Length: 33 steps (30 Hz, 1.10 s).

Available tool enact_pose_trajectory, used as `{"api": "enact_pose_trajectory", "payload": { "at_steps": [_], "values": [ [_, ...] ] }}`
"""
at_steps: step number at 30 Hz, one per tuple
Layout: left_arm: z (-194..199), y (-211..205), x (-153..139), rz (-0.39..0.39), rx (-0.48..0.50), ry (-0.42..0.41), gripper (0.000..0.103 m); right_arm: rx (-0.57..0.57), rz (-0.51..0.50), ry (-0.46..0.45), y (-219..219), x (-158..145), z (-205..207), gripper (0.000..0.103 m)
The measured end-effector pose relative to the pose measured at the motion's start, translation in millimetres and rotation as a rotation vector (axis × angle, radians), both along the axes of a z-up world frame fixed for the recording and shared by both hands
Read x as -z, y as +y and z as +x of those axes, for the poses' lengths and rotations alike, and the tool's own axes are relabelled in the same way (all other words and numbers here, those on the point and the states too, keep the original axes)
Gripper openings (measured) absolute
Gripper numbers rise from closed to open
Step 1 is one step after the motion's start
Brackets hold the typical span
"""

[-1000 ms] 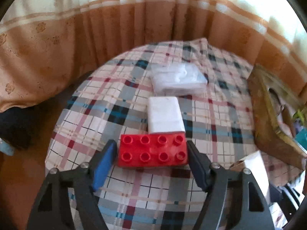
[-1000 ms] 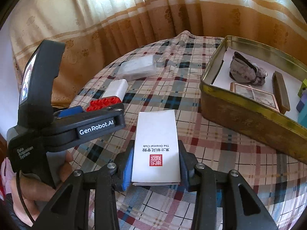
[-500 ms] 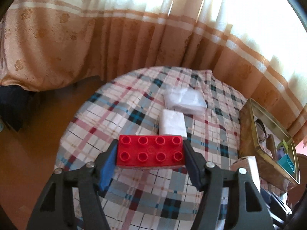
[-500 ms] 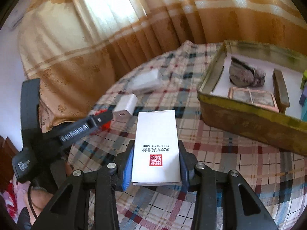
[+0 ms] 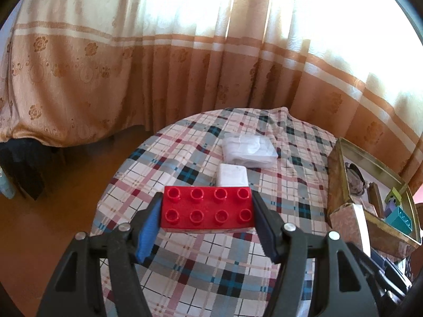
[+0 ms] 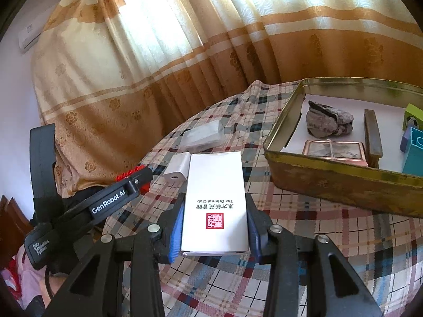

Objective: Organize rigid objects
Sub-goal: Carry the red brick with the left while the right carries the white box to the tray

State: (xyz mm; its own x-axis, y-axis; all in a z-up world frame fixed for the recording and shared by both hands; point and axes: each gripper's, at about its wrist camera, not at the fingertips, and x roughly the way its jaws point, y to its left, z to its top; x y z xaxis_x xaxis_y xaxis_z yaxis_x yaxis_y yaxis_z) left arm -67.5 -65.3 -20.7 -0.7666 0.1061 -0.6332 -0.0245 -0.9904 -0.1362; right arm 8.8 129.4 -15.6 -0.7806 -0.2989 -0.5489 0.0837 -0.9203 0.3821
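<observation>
A red eight-stud brick [image 5: 207, 208] hangs above the plaid tablecloth [image 5: 198, 264], with my left gripper [image 5: 207, 203] shut on its two short ends. My right gripper [image 6: 214, 200] is shut on a white carton with a red seal [image 6: 215, 192], also held off the cloth. In the right wrist view the left gripper [image 6: 132, 182] shows at the left with the brick's edge [image 6: 129, 173] in it. A white charger [image 5: 232, 175] and a plastic-wrapped packet [image 5: 248, 149] lie on the cloth beyond the brick.
An open gold tin [image 6: 330, 179] stands at the right, holding a grey lump [image 6: 329, 119], a framed picture [image 6: 333, 150], a dark bar [image 6: 372, 138] and a teal box [image 6: 413, 150]. Curtains hang behind the round table. Floor lies beyond its left edge.
The left gripper closed onto the red brick and lifted it off the cloth. The right gripper rose with the white carton. Both views tipped upward toward the curtains.
</observation>
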Motion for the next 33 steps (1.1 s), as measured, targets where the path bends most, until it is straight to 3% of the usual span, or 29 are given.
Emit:
{"api": "enact_pose_trajectory", "payload": {
  "at_steps": [33],
  "values": [
    [27.4,52.1,-18.2,-0.073,0.109,0.045,0.065,0.171,-0.082,0.081,57.0,-19.5,34.5,0.044]
  ]
}}
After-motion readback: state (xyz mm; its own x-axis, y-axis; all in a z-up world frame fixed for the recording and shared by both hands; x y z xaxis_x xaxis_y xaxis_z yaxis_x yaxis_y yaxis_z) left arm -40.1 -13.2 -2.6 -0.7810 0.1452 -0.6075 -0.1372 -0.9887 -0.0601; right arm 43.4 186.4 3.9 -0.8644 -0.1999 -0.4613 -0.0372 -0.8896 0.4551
